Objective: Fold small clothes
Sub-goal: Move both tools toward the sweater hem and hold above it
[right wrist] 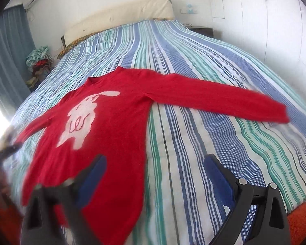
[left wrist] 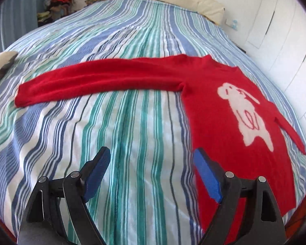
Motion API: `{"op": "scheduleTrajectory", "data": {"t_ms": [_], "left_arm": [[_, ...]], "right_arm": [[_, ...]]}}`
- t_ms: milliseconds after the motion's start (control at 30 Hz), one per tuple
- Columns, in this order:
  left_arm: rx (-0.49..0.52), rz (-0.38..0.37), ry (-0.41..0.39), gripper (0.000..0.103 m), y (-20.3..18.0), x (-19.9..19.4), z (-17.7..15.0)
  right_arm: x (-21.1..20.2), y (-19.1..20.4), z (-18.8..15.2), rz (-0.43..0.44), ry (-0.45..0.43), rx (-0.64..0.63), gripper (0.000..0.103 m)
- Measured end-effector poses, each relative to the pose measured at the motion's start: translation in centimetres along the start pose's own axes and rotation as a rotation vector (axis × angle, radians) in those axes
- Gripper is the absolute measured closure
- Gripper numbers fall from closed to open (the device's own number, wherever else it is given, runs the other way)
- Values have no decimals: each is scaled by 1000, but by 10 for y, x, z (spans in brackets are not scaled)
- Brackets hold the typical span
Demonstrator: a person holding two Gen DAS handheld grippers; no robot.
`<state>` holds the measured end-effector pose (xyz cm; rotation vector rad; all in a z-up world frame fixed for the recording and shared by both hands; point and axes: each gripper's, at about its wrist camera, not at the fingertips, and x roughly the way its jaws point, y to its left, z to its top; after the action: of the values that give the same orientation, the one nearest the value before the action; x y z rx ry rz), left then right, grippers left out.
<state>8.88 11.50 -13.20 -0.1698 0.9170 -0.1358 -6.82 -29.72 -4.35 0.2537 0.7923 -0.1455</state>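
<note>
**Two open grippers above a spread red sweater**

Two black grippers with blue pads hung over a bed covered in a blue, green and white striped cotton spread (left wrist: 132, 122), and neither one held anything. The left gripper (left wrist: 153, 161) had its jaws wide apart, with only striped fabric showing between them; its right-hand pad (left wrist: 207, 175) stood over the sweater's side edge, and whether it touched the cloth could not be told. The right gripper (right wrist: 155, 169) also had its jaws spread, its left finger (right wrist: 91, 175) blurred and lying in front of the sweater's lower body, its right finger over bare bedspread.

The small red knitted sweater with a white rabbit figure on its chest (left wrist: 224, 126) lay flat and face up across the near half of the bed, neckline toward the headboard. One long sleeve (left wrist: 91, 81) stretched straight out sideways over the stripes. The other sleeve (right wrist: 214, 100), clearest in the right wrist view, also ran outward, its cuff near the bed's side edge. The hem reached toward the near edge of the mattress.

At the head of the bed sat a long cream padded headboard cushion (right wrist: 122, 14). A heap of mixed coloured clothes (left wrist: 59, 2) was piled beside the bed near a blue-grey curtain (right wrist: 8, 51). White wall panels (left wrist: 275, 30) ran along the far side.
</note>
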Motion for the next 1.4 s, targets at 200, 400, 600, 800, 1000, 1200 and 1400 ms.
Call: {"op": "scheduleTrajectory", "data": {"t_ms": [200,400,600,800,1000,1200,1400], "left_arm": [[30,53,56,10,-6,17,-14],[83,85,56,6,-13,23,-18],[80,79,62,5,-13,25,-17],[85,79,66,3,-14,26,-17],[90,81,66,3,-15,27,-17],[88,79,72,3,-14,26,-16],[-4,6,-36,4,0,-12,4]], "right_arm": [[12,0,-2,-13,28,1,8],[14,2,-5,-11,39,-14,8],[19,-3,-5,-6,59,10,8],[23,-3,-7,-5,82,17,8],[24,-3,-7,-1,82,16,8],[27,-4,-7,9,92,26,8],[25,-19,-3,68,91,112,8]]}}
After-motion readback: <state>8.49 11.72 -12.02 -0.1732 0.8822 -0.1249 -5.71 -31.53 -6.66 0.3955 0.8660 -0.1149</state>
